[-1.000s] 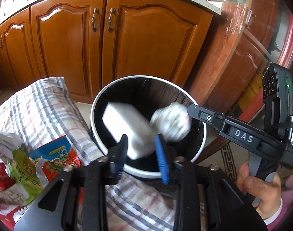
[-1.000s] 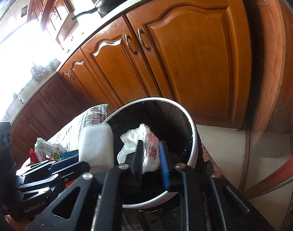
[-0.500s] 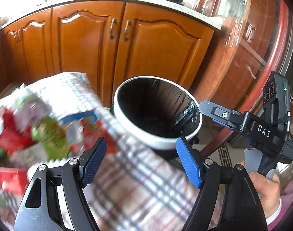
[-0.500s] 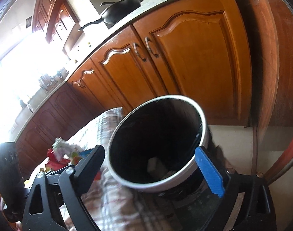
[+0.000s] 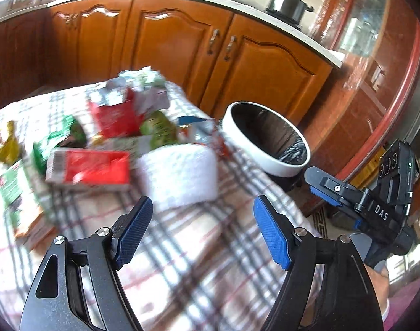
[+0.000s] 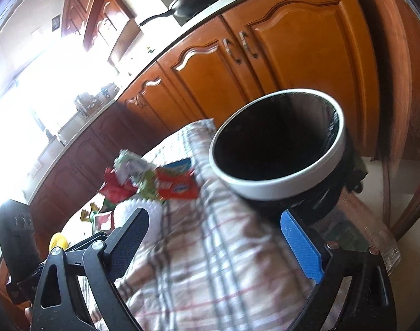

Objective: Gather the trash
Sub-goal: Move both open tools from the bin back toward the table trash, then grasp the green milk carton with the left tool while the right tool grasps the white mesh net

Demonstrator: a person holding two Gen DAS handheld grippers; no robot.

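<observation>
Blue-padded left tool (image 5: 203, 230) wide apart (empty) | right tool (image 6: 216, 244) likewise

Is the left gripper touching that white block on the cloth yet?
Apart. In the left wrist view the open left gripper has checked cloth showing between its fingertips and the white block.

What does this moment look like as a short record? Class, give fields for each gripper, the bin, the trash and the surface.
left gripper: open, holding nothing, aimed at the trash
right gripper: open, holding nothing, near the bin
bin: white rim, black liner, beside the cloth's edge
trash: blurred pile of wrappers and a white pack, on the cloth
cloth: plaid, covers the surface
</observation>
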